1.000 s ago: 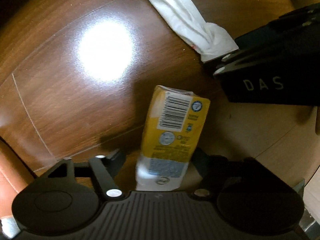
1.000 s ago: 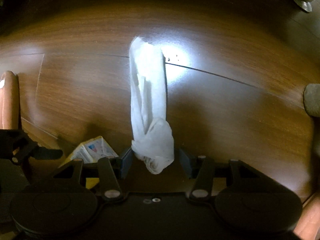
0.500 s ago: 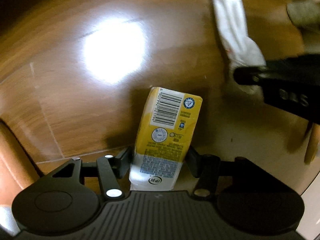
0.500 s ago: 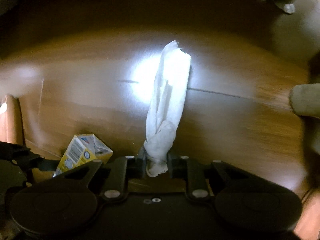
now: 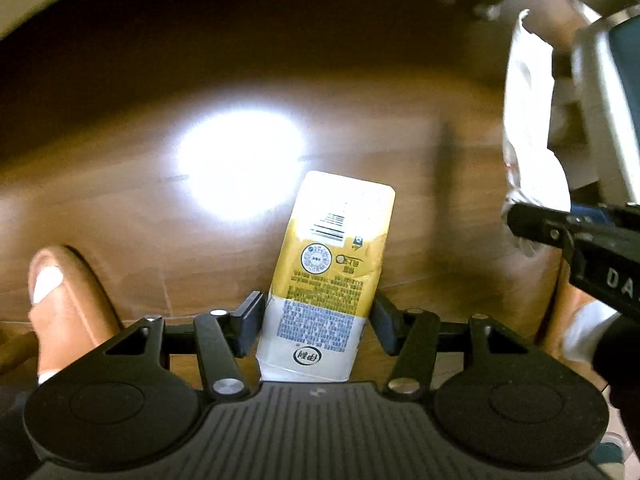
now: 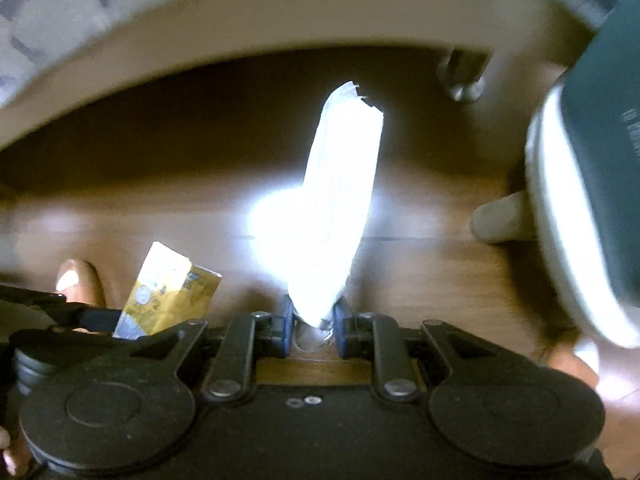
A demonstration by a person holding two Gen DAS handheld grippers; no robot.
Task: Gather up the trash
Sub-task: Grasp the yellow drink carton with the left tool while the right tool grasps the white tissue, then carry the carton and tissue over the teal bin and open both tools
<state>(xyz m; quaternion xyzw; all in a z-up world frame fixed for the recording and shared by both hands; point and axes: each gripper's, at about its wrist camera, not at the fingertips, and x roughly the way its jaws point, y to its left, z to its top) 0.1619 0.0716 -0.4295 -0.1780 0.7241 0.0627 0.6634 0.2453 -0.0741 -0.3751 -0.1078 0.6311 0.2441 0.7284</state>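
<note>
A yellow and white drink carton point(image 5: 328, 280) hangs clear of the wooden floor, with my left gripper point(image 5: 316, 322) shut on its white lower end. The same carton point(image 6: 168, 296) shows at the lower left of the right wrist view. My right gripper point(image 6: 314, 326) is shut on the bottom of a long white crumpled tissue point(image 6: 336, 208), which is lifted off the floor too. That tissue point(image 5: 528, 128) and the right gripper's black body appear at the right edge of the left wrist view.
A brown wooden floor point(image 5: 160, 220) with a bright glare spot lies below. Tan slippers point(image 5: 64, 300) stand at the lower left and right. A white and teal bin point(image 6: 592, 184) stands at the right; a pale furniture edge point(image 6: 240, 20) with a metal foot point(image 6: 464, 76) crosses the top.
Both grippers have risen from the floor with their loads. The right gripper's jaws closed onto the tissue, and the left ones tightened on the carton. More of the room has come into view.
</note>
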